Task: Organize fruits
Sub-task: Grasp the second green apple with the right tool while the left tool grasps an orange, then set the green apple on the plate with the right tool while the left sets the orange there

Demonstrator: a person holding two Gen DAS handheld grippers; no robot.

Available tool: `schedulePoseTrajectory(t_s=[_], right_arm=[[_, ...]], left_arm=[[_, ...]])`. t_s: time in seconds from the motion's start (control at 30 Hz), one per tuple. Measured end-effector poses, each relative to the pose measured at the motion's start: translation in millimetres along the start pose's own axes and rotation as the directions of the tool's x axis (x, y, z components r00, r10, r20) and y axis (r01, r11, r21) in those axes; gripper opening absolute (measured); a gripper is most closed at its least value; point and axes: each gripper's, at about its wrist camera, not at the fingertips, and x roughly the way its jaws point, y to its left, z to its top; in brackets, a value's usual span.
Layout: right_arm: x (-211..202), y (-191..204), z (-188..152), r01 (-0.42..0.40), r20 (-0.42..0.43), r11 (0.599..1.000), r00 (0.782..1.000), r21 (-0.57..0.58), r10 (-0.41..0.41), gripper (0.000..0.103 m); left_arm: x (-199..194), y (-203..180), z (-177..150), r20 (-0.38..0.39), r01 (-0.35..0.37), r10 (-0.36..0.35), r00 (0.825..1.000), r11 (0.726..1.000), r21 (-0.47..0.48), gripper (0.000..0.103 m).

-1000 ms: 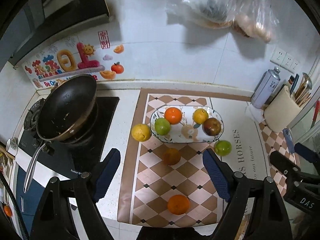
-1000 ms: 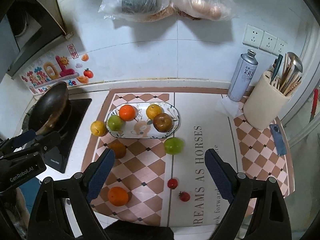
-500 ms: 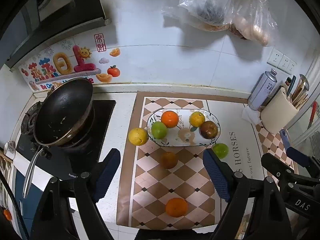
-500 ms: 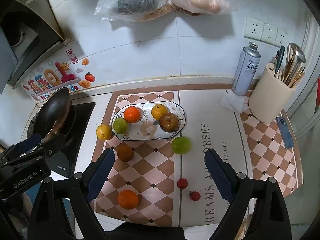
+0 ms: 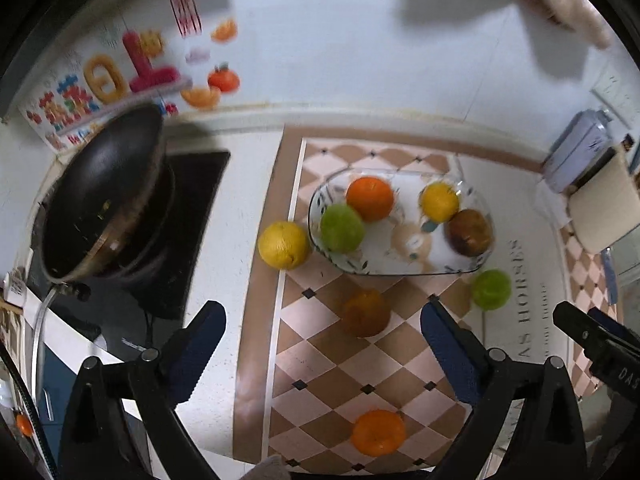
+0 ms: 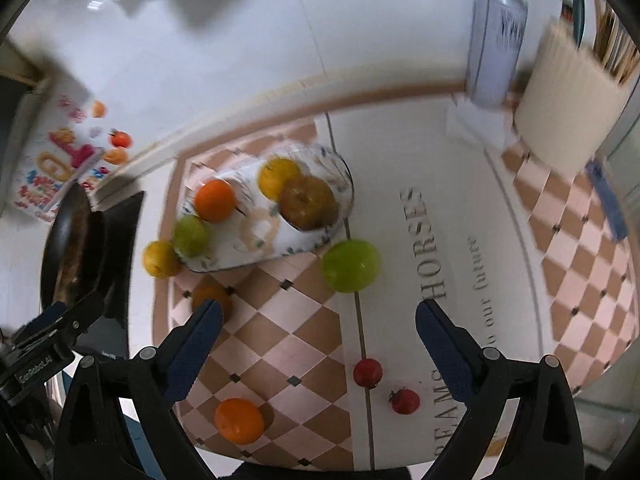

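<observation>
Jaws of both grippers stand wide apart and have just been opening further, with nothing between them: the left gripper (image 5: pixel 322 326) hangs over the checked mat, the right gripper (image 6: pixel 318 324) over the mat's seam. Nearest the left one lies a loose orange (image 5: pixel 378 432), and beyond it a dull brown-orange fruit (image 5: pixel 366 312) whose colour blends into the mat, so a closing pinch could be mis-aimed and nudge it away. Under the right gripper sit two small red fruits (image 6: pixel 367 372), close together; they are tiny against such wide jaws and could squirt out or get crushed, I judge. Further on, a green fruit (image 6: pixel 351 266) rests just beside the plate (image 5: pixel 476 264), and a yellow fruit (image 5: pixel 284 245) touches or nearly touches its other end. All are round and could roll across the worktop, toward the dark pan (image 5: pixel 104 196) on the hob. On the plate the four fruits already crowd both ends, so a new one dropped in may knock another off. Both views are smeared with motion, which makes a misjudged reach likelier
</observation>
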Motion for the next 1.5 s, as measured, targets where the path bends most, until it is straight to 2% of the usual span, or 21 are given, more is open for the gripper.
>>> schedulePoseTrajectory(t_s=[0.17, 0.33, 0.43, 0.5, 0.57, 0.63, 0.67, 0.7, 0.73, 0.77, 0.83, 0.93, 1.0, 1.2, 1.33, 1.5], right_arm=[[54, -11, 12, -0.005, -0.065, 0.999, 0.998, 0.043, 0.008, 0.099], [107, -15, 27, 0.051, -0.123, 0.998, 0.991, 0.032, -0.046, 0.097], [132, -19, 33, 0.076, -0.158, 0.997, 0.985, 0.027, -0.071, 0.086], [150, -21, 35, 0.078, -0.192, 0.997, 0.979, 0.026, -0.072, 0.067], [156, -22, 35, 0.082, -0.192, 0.996, 0.978, 0.023, -0.076, 0.066], [156, -20, 33, 0.084, -0.187, 0.996, 0.979, 0.007, -0.081, 0.066], [156, -20, 31, 0.081, -0.195, 0.997, 0.978, 0.002, -0.079, 0.066], [156, -18, 28, 0.06, -0.213, 0.998, 0.975, -0.001, -0.059, 0.066], [156, -17, 24, 0.047, -0.224, 0.999, 0.973, -0.001, -0.046, 0.066], [157, -14, 18, 0.027, -0.244, 1.0, 0.969, -0.007, -0.028, 0.066], [155, -8, 8, 0.015, -0.26, 0.999, 0.965, -0.029, -0.022, 0.066], [154, 2, -9, -0.02, -0.292, 0.999, 0.957, -0.046, 0.005, 0.066], [152, 8, -17, -0.02, -0.286, 0.997, 0.958, -0.071, -0.001, 0.066], [157, 11, -16, -0.02, -0.283, 0.997, 0.959, -0.073, -0.002, 0.066], [156, 8, -14, -0.034, -0.282, 0.998, 0.959, -0.05, 0.019, 0.066], [131, -12, 5, -0.137, -0.227, 0.986, 0.962, 0.093, 0.155, 0.066]], left_arm=[[57, -4, 1, -0.141, 0.014, -0.017, 0.99, 1.0, -0.018, 0.1], [110, -17, 0, -0.267, 0.029, -0.028, 0.963, 1.0, 0.001, 0.1], [136, -25, -2, -0.32, 0.029, -0.021, 0.947, 0.999, 0.02, 0.1], [148, -28, -4, -0.345, 0.036, -0.025, 0.938, 0.999, 0.025, 0.1], [159, -33, -6, -0.367, 0.055, -0.039, 0.93, 0.998, 0.033, 0.099], [165, -37, -7, -0.37, 0.068, -0.045, 0.928, 0.996, 0.049, 0.084], [167, -39, -8, -0.369, 0.069, -0.044, 0.928, 0.996, 0.057, 0.074], [168, -40, -9, -0.371, 0.077, -0.049, 0.927, 0.995, 0.061, 0.069], [169, -42, -12, -0.372, 0.093, -0.063, 0.926, 0.994, 0.061, 0.058], [170, -44, -13, -0.374, 0.1, -0.069, 0.925, 0.993, 0.063, 0.053], [165, -48, -18, -0.366, 0.095, -0.06, 0.929, 0.992, 0.08, 0.053], [157, -51, -31, -0.375, 0.12, -0.077, 0.924, 0.989, 0.092, 0.053], [153, -52, -38, -0.375, 0.129, -0.084, 0.923, 0.987, 0.097, 0.053], [152, -56, -48, -0.368, 0.134, -0.092, 0.925, 0.987, 0.088, 0.052], [140, -60, -39, -0.343, 0.149, -0.113, 0.933, 0.986, 0.08, 0.052], [102, -52, -5, -0.274, 0.208, -0.191, 0.943, 0.977, 0.035, 0.052]])
